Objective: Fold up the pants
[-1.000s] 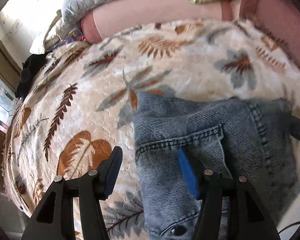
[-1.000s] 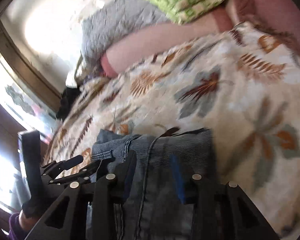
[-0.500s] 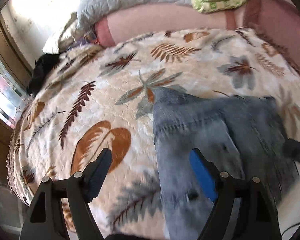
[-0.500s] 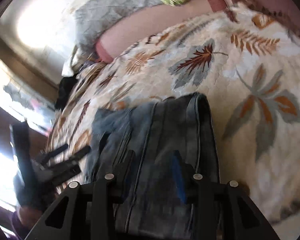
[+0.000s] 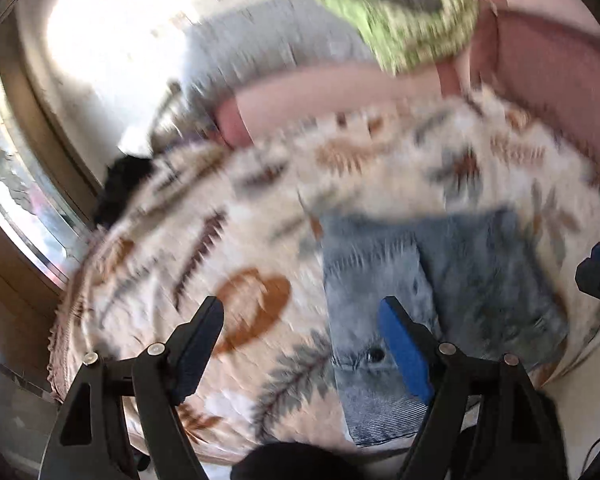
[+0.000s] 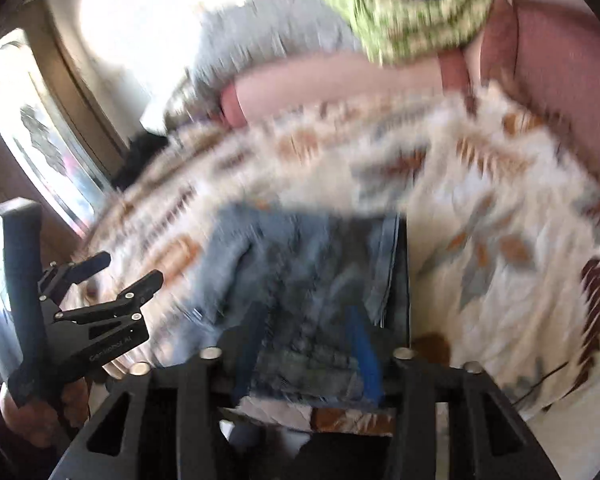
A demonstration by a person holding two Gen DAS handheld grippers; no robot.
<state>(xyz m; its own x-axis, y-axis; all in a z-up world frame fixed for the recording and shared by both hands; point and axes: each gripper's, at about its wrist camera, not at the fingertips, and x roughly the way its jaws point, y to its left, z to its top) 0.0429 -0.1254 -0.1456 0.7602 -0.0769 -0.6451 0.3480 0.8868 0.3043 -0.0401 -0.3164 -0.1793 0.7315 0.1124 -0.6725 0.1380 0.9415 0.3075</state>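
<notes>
Blue denim pants (image 5: 432,280) lie folded into a compact block on the leaf-patterned bedspread (image 5: 204,240). They also show in the right wrist view (image 6: 312,272), blurred. My left gripper (image 5: 300,320) is open and empty, raised over the pants' left edge. My right gripper (image 6: 304,328) is open, its fingers over the near end of the pants without holding them. The left gripper also shows at the left of the right wrist view (image 6: 116,276).
A pink bolster (image 5: 340,100), a grey quilt (image 5: 268,40) and a green patterned cloth (image 5: 412,28) lie at the bed's far end. A dark garment (image 5: 120,184) sits at the far left by the window. The bed's edge is near me.
Both grippers have pulled back and up from the pants, which now look smaller and farther away. The pants stay folded on the bed.
</notes>
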